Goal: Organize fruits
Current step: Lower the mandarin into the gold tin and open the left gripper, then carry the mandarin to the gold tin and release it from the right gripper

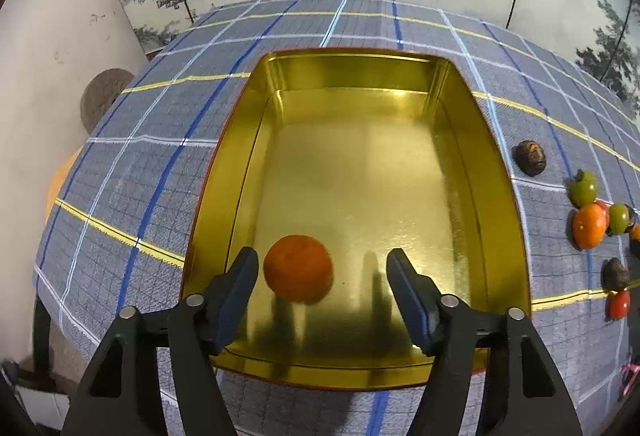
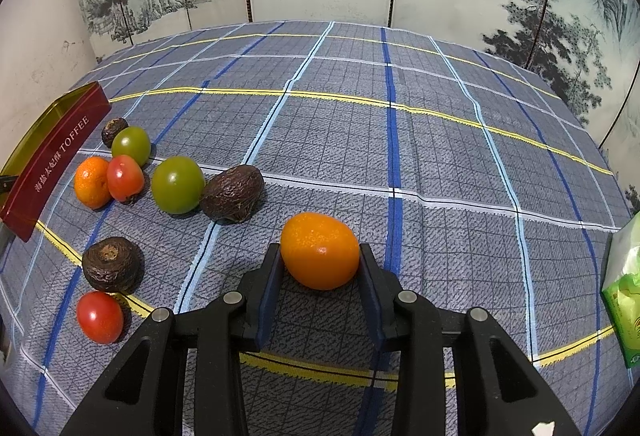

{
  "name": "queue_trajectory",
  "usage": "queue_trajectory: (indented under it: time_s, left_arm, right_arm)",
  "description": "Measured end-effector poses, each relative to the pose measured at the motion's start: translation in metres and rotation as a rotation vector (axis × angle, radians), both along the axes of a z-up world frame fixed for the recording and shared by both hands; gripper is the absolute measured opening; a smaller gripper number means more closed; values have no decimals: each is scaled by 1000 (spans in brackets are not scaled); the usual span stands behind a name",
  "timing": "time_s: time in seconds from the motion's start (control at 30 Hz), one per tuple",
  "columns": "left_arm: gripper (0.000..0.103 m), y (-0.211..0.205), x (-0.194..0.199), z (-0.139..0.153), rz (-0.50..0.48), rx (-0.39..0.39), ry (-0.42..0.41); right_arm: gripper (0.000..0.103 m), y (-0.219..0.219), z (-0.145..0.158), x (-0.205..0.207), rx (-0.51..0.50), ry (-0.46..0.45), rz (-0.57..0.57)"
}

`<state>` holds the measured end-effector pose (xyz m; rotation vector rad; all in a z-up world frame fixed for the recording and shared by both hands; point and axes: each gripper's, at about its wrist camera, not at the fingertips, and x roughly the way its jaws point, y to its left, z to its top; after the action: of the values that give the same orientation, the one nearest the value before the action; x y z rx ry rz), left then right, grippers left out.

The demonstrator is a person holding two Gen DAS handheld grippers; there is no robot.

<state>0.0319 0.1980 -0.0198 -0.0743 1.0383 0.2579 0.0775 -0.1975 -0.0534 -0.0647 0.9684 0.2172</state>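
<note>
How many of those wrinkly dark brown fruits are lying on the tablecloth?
3. One brown fruit lies by the toffee tin, one beside a green tomato, one above the nearest red tomato. Others may be hidden.

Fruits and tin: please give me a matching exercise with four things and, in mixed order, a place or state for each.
1. left gripper
2. right gripper
3. blurred orange fruit
4. green tomato

a. on the cloth beside a brown wrinkled fruit
b. shut on an orange fruit
c. open
d. inside the gold tin

Pairs: 1-c, 2-b, 3-d, 4-a
</note>
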Motion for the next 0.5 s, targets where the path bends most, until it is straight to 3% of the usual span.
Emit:
queue_trajectory:
  time_s: [0.23, 0.4, 0.5]
  left_arm:
    - [80, -6, -13, 17, -13, -16, -87]
    - [81, -4, -27, 32, 3, -22, -162]
    - [88, 2, -37, 40, 34, -27, -199]
  right_arm:
    - [33, -3, 12, 4, 14, -6, -28]
    - [33, 6, 39, 6, 48, -40, -8]
    - [33, 26, 57, 6, 75, -70, 43]
